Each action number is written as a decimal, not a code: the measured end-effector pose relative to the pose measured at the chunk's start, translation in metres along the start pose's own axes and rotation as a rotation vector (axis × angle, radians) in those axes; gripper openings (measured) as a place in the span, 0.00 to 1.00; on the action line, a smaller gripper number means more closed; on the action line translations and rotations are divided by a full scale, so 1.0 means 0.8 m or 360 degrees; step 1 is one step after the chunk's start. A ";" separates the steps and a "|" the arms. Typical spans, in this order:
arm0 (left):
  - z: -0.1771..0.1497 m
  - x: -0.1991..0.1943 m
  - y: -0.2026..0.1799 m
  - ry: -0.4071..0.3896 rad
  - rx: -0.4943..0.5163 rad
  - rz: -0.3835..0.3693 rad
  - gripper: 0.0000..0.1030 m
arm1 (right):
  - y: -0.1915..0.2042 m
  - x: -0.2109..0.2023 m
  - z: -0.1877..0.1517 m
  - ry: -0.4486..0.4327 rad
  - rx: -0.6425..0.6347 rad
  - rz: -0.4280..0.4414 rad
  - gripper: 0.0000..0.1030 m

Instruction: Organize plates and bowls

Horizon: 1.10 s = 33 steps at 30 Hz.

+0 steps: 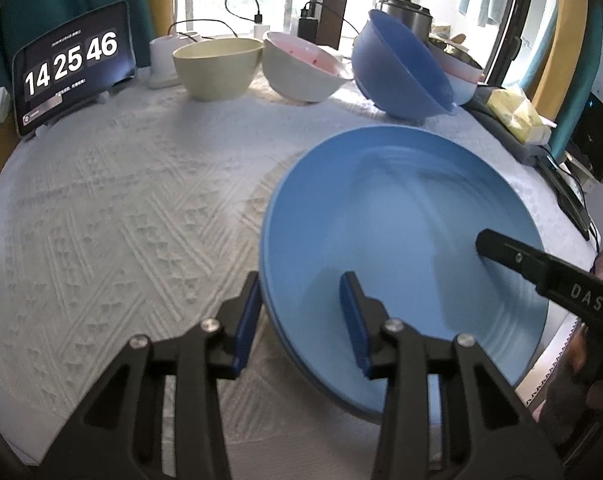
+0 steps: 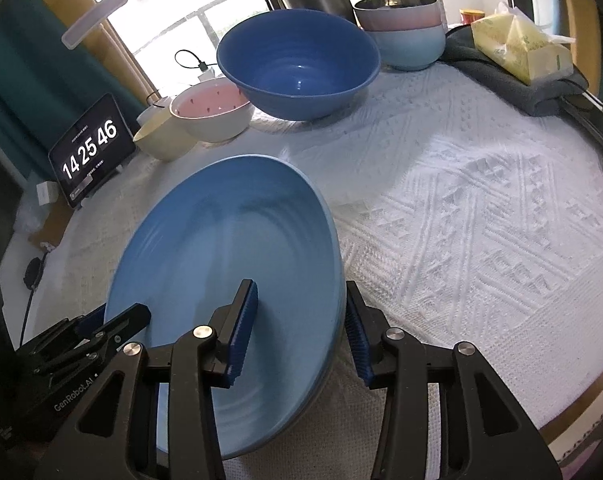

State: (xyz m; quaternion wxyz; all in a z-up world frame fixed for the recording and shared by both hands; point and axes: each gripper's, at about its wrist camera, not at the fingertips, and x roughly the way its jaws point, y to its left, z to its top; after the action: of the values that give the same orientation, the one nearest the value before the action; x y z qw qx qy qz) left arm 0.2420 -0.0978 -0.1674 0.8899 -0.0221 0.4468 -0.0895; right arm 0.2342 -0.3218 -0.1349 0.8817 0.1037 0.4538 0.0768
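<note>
- light blue plate [image 1: 401,220] face up, tilted, near edge raised off tablecloth [image 1: 121,200]
- left gripper [image 1: 301,320] spread, straddling plate's left rim
- right gripper [image 2: 301,328] spread, straddling right rim

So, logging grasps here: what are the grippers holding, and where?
Both straddle the light blue round plate: left gripper and right gripper at opposite rims; contact unclear.

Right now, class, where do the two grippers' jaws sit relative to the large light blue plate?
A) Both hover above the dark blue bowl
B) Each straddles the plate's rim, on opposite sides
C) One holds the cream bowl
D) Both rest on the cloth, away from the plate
B: the left gripper has one finger inside the light blue plate and one outside its rim, and the right gripper straddles the opposite rim likewise.
</note>
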 end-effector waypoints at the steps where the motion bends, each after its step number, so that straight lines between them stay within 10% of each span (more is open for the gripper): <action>1: 0.000 -0.001 0.001 0.0000 -0.0001 0.0002 0.39 | 0.002 -0.001 0.000 -0.0005 -0.0006 -0.0004 0.43; 33: 0.023 -0.033 0.107 -0.0099 -0.0182 0.0057 0.39 | 0.106 0.025 0.036 -0.0033 -0.0164 0.0058 0.42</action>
State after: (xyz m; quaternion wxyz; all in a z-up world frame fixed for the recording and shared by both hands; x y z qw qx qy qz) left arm 0.2535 -0.0098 -0.1458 0.9021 -0.0677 0.4236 -0.0472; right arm 0.2656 -0.2382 -0.1128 0.8890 0.0671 0.4381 0.1151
